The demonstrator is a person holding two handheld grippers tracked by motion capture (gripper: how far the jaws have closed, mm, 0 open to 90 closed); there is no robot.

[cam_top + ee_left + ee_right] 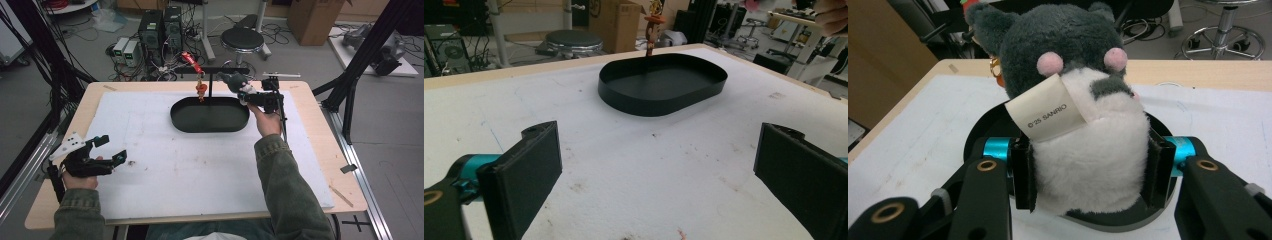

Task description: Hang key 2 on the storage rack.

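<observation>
A grey and white plush toy [1083, 115] with pink cheeks and a paper tag is clamped at its white belly between the pads of my right gripper [1091, 172]. In the high view my right gripper [246, 95] holds the plush toy [236, 81] in the air over the right end of the black oval tray [210, 127], close to the stand's bar. The tray [1128, 222] lies beneath the toy. My left gripper [112, 149] rests low at the table's left side, jaws wide apart with nothing between them. From my left gripper [656, 175] the tray [663, 95] lies farther off.
A black stand with a horizontal bar [220, 70] rises behind the tray, and a small orange-red charm [201, 90] hangs from it. A white mat [200, 160] covers the wooden table. Beyond the table stand a stool [242, 39], computers and cables; black frame struts [360, 60] flank the right.
</observation>
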